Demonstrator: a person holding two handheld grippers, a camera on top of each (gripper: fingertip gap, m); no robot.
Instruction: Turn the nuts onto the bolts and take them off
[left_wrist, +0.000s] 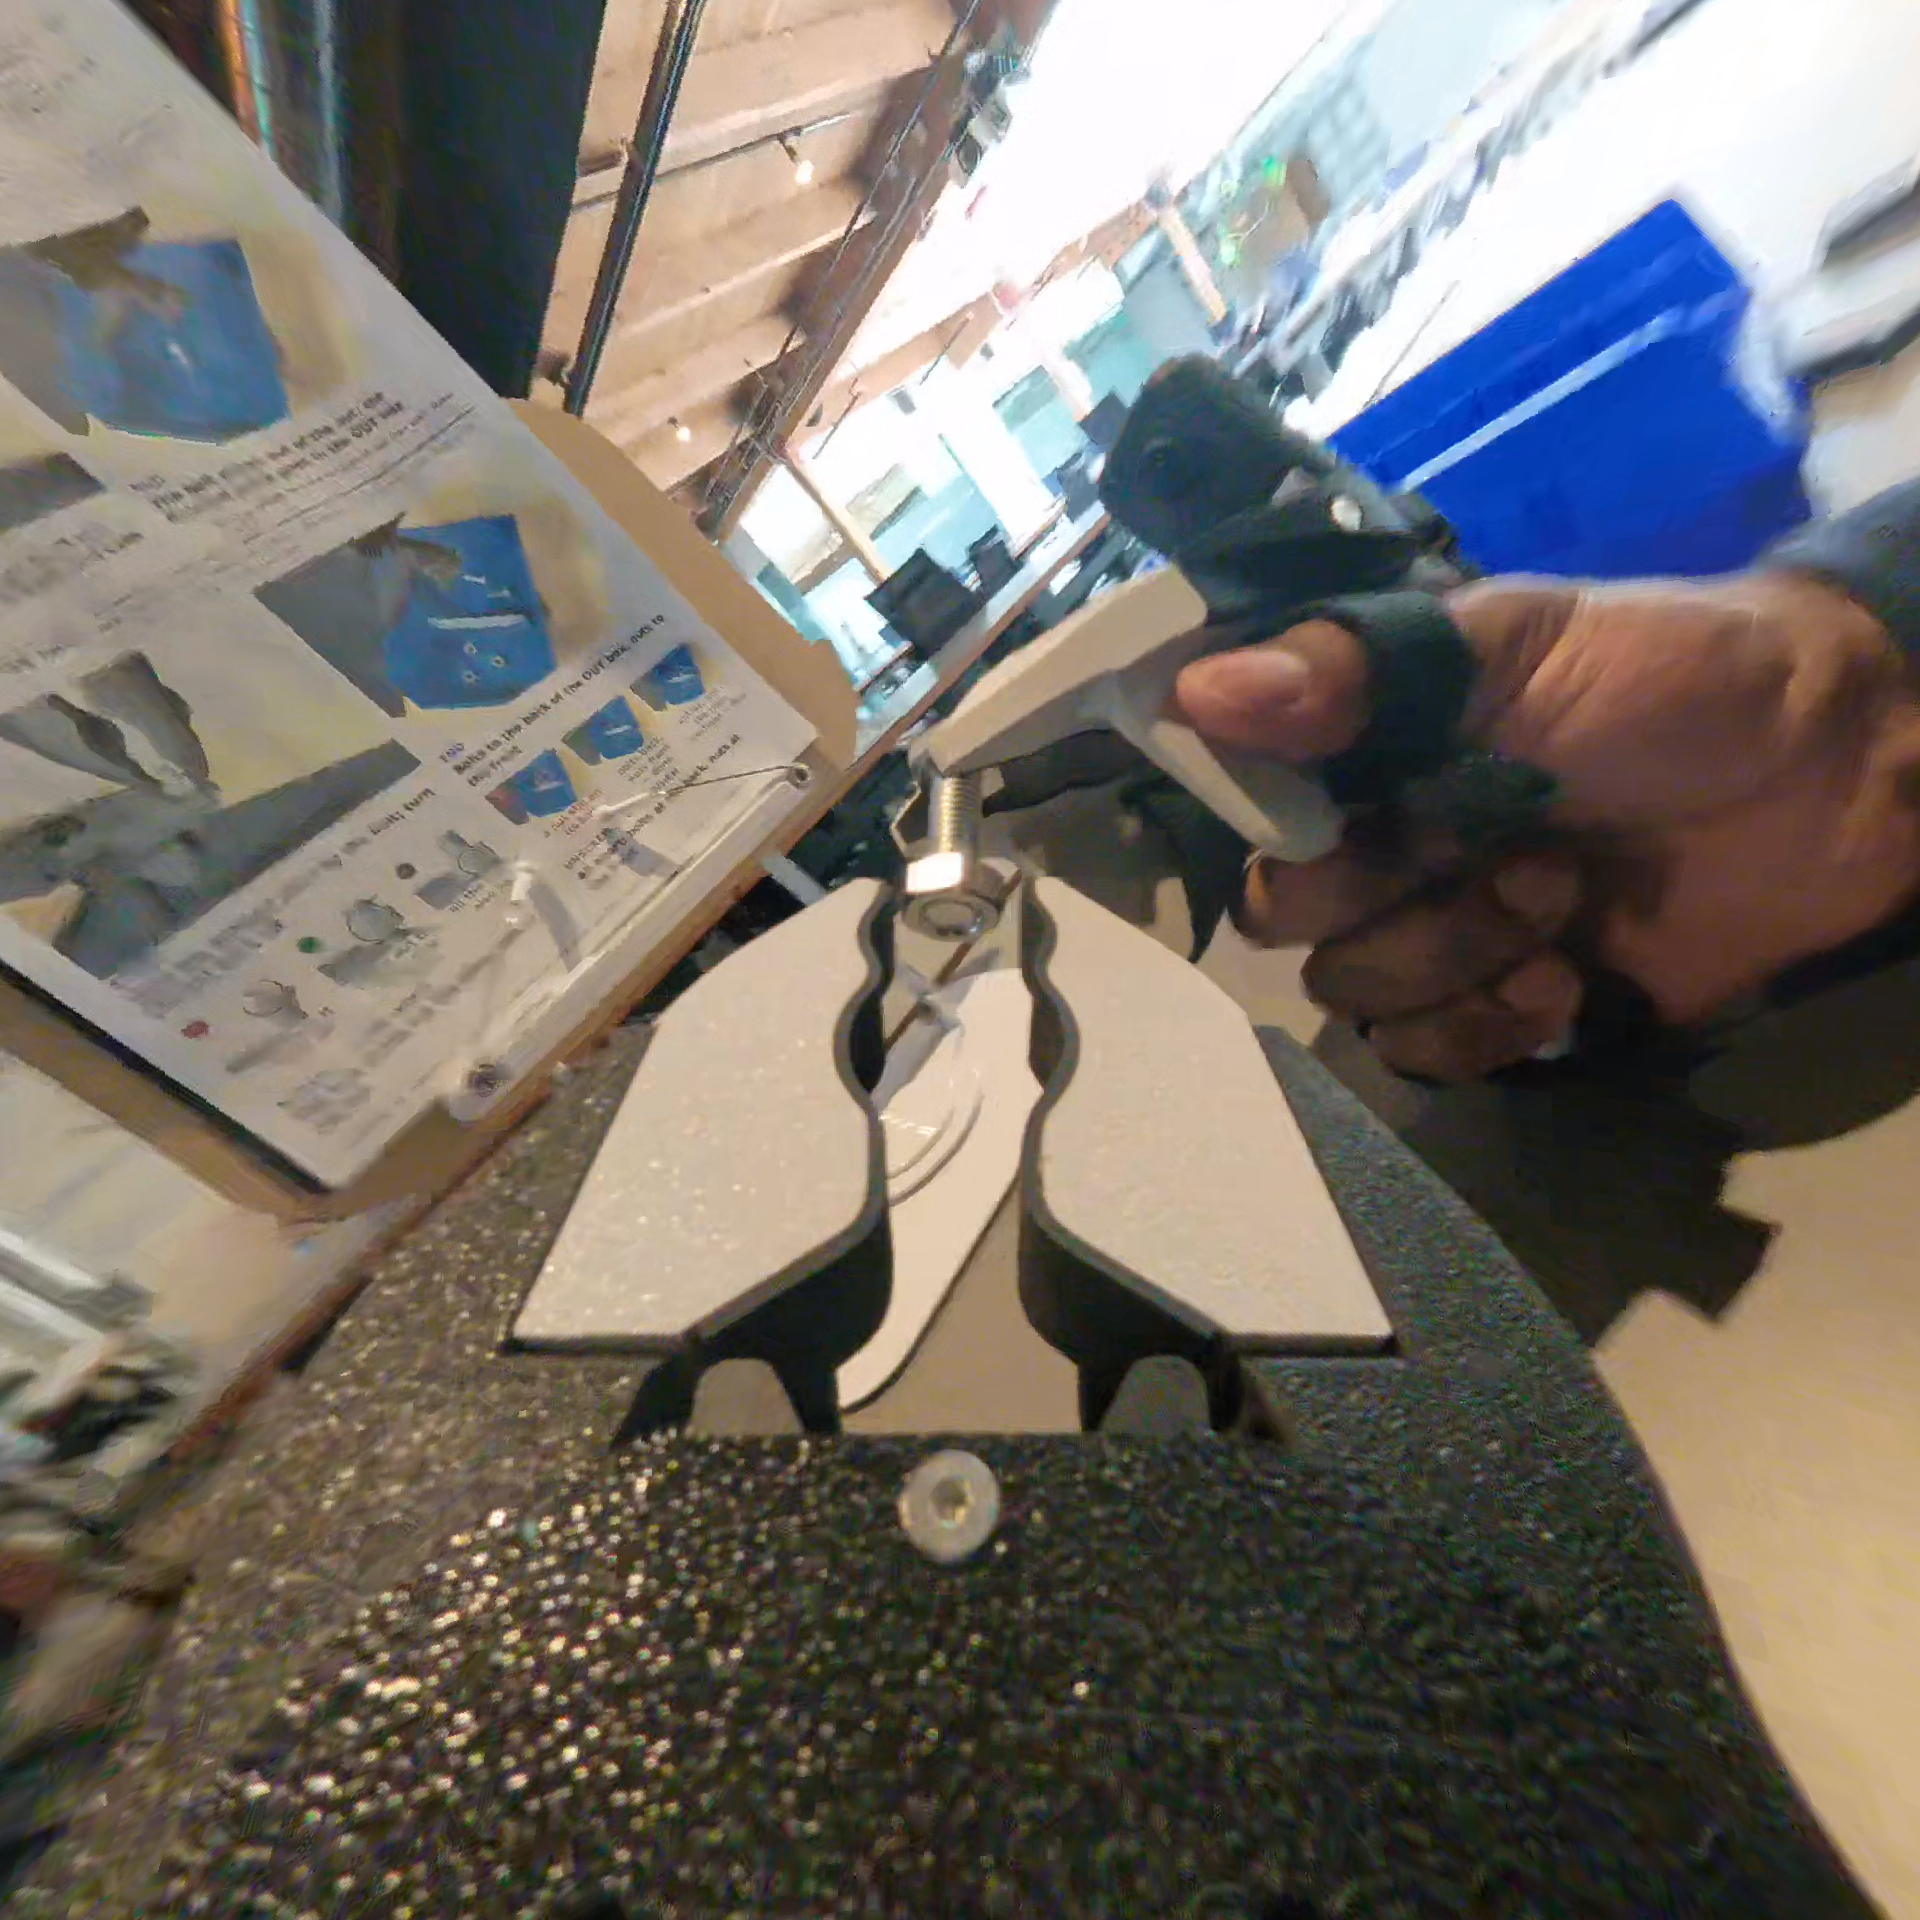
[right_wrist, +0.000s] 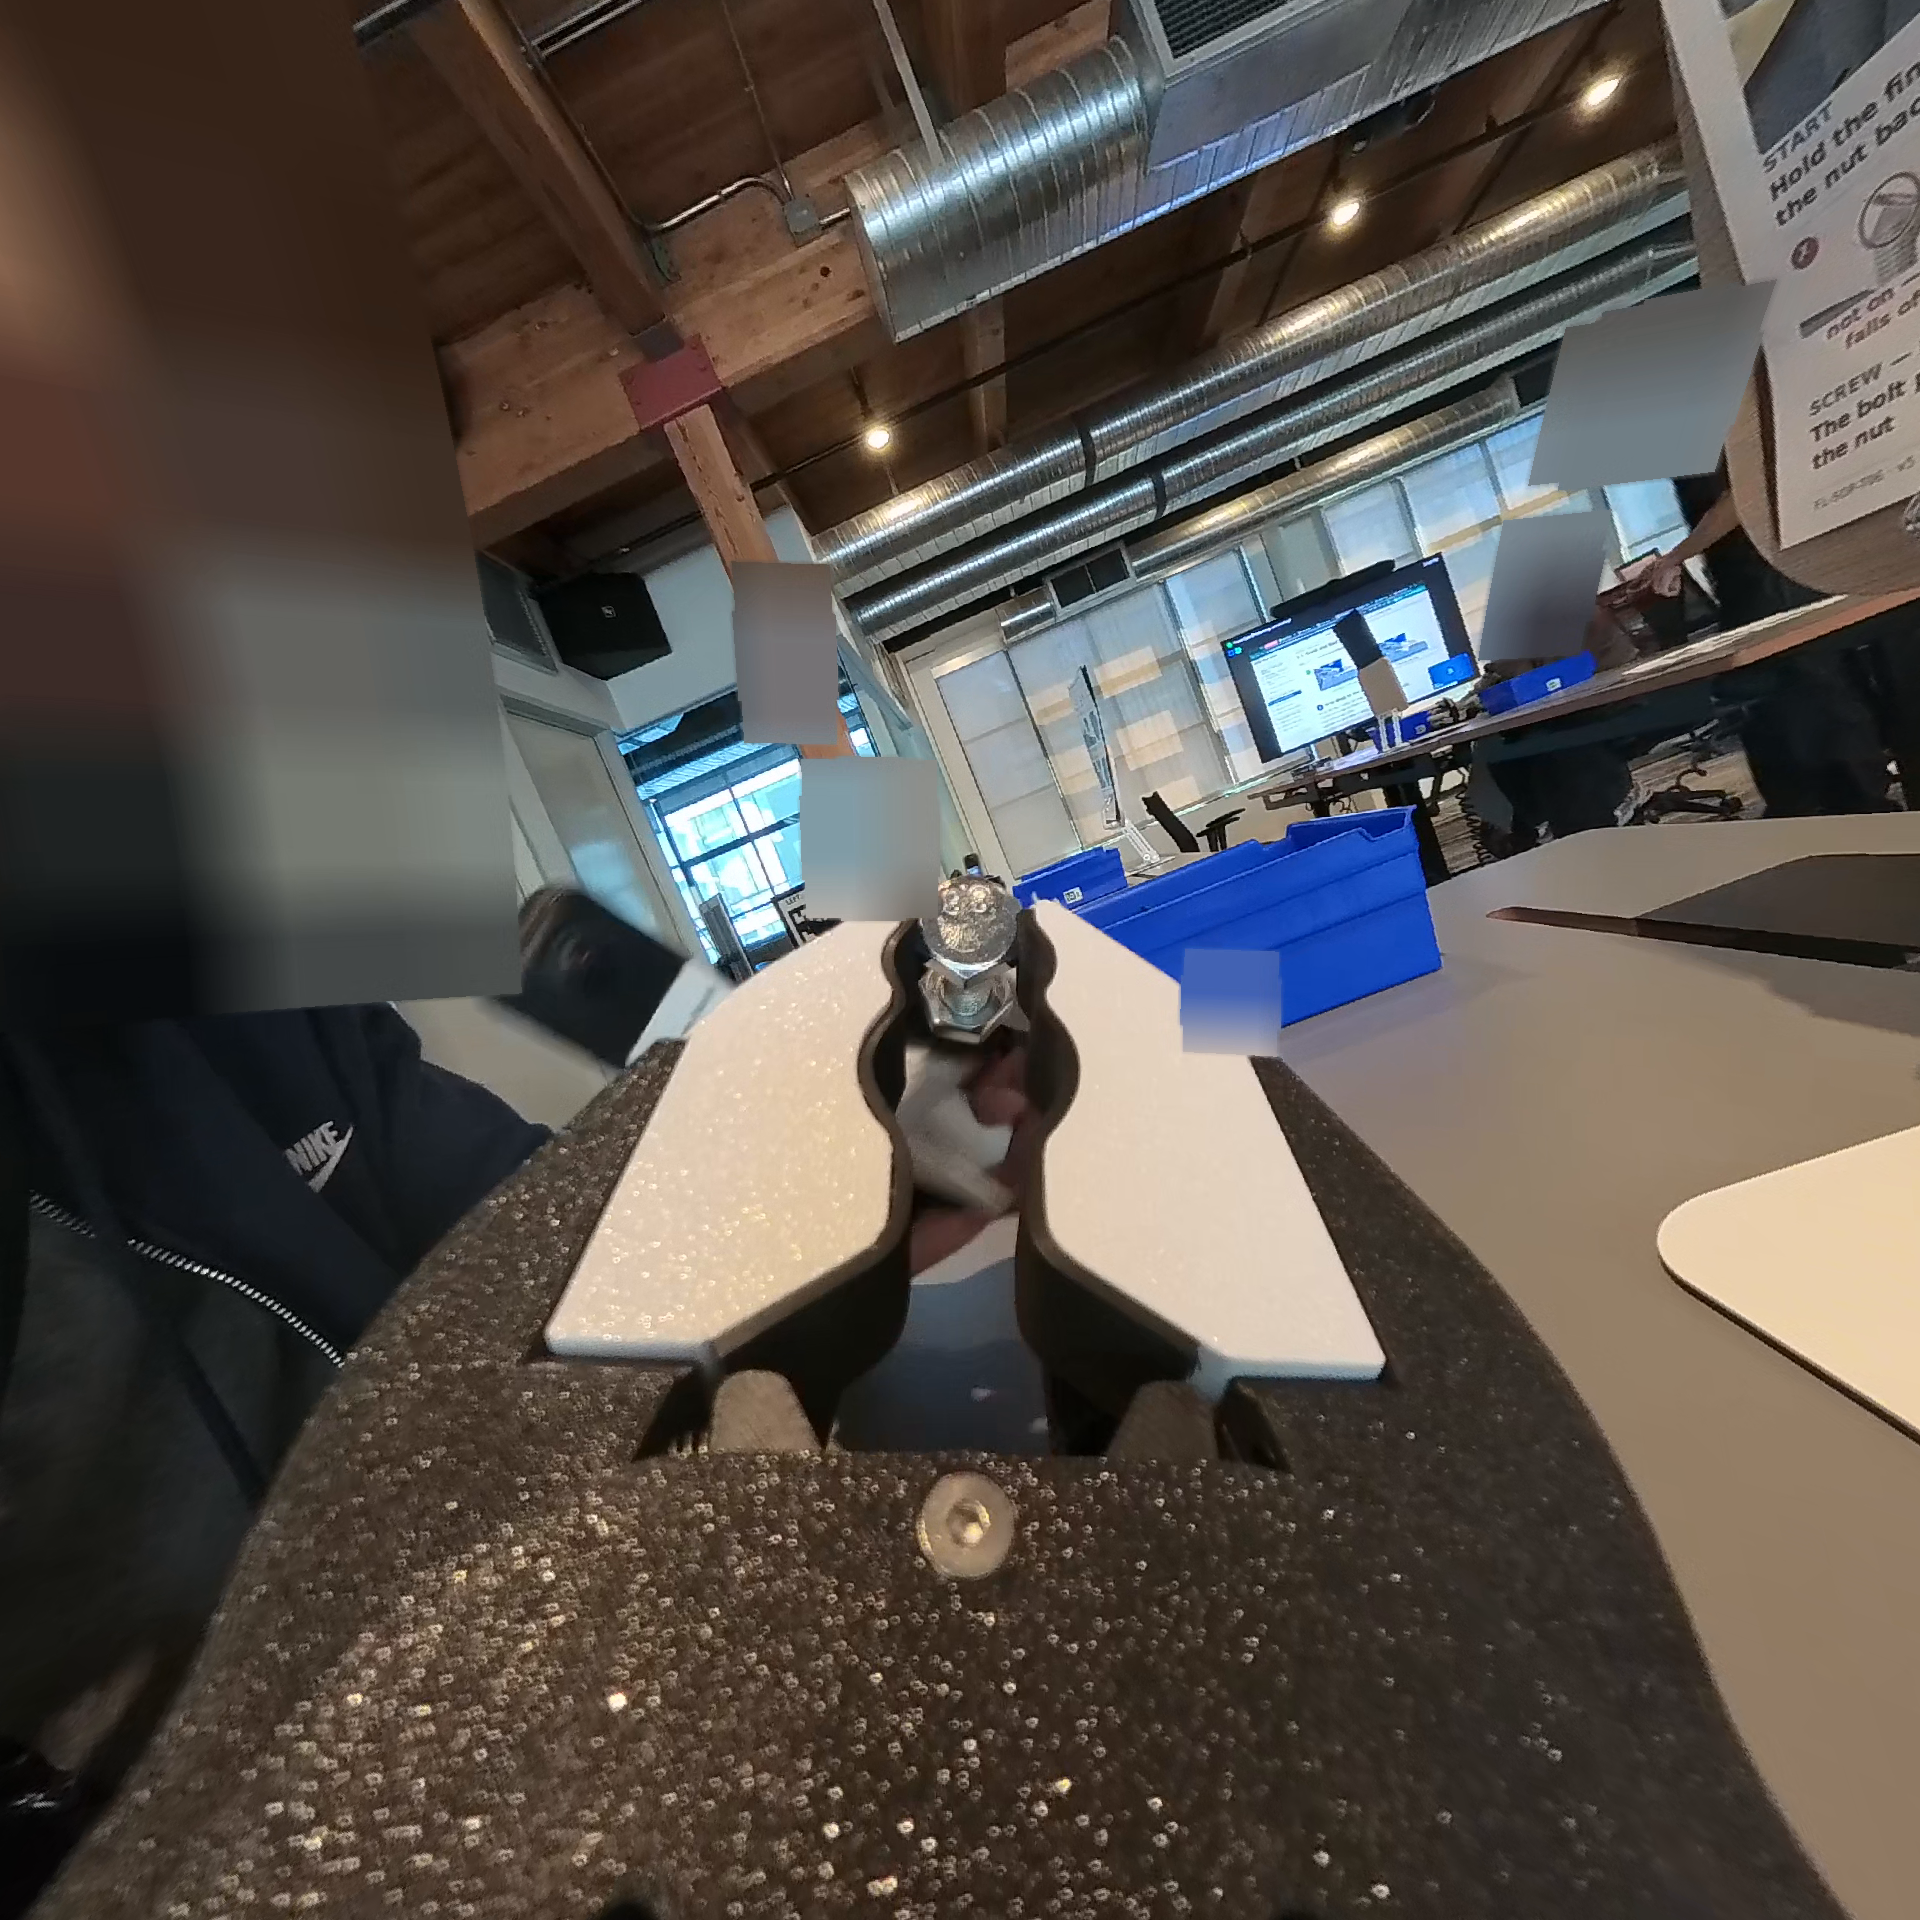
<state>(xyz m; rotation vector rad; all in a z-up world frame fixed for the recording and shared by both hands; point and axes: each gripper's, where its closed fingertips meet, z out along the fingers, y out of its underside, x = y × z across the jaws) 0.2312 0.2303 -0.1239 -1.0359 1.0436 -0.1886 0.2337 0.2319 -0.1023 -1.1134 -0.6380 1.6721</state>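
Bolt (left_wrist: 951, 812) and hex nut (left_wrist: 943, 881) sit in mid-air between our two tools, well above the grey table (right_wrist: 1558, 1039); neither part rests on anything.

Left wrist view: our left gripper (left_wrist: 951, 906) has its jaws nearly closed, pinching the nut by its flats at the very tips. The threaded shank rises out of the nut, up and away from the left jaws, to the right gripper (left_wrist: 961, 753), whose white fingers (left_wrist: 1049, 691) come in from the right with a hand (left_wrist: 1579, 769) behind them.

Right wrist view: our right gripper (right_wrist: 966, 935) is drawn in narrow on the bolt's head (right_wrist: 971, 920) at the tips. The nut (right_wrist: 966, 1010) shows just below the head's end, down the gap, with the shank between them.

Key relation: the bolt's long axis runs tip to tip, from one pair of jaws to the other, roughly crosswise to the right fingers and nearly in line with the left ones. Both tools are equally close; each already has its own part.

We judge several threads remain bare between nut and head, so the nut is only partly on. Whether we are threading on or off, we cannot tell. Either way the turn must stay about that shank axis, or the nut may bind.

Blue bin (right_wrist: 1278, 914) stands at the table's far edge. Instruction sheet (left_wrist: 343, 665) hangs to the left.
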